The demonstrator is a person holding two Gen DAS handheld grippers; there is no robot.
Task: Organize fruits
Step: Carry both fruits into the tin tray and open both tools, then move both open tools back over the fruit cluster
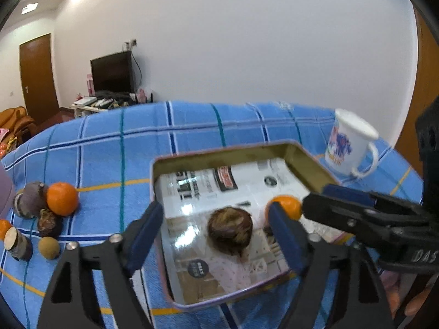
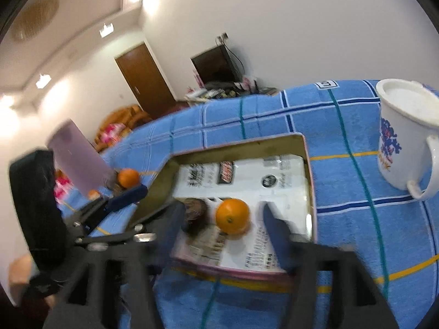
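A white ceramic mug with a blue and orange print [image 1: 349, 144] stands at the right on the blue checked cloth [image 1: 109, 142] covering the surface. Upper left, a black television [image 1: 112, 72] sits against the white wall beside a brown wooden door [image 1: 37, 76].

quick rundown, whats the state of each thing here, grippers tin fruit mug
left gripper: open, around the dark brown fruit, not pressing it
right gripper: open, orange between its fingers, not gripped
tin: lid off, paper-lined, holds two fruits
dark brown fruit: resting in the tin
orange: resting in the tin
mug: upright, beside the tin
loose fruits: on the cloth, outside the tin
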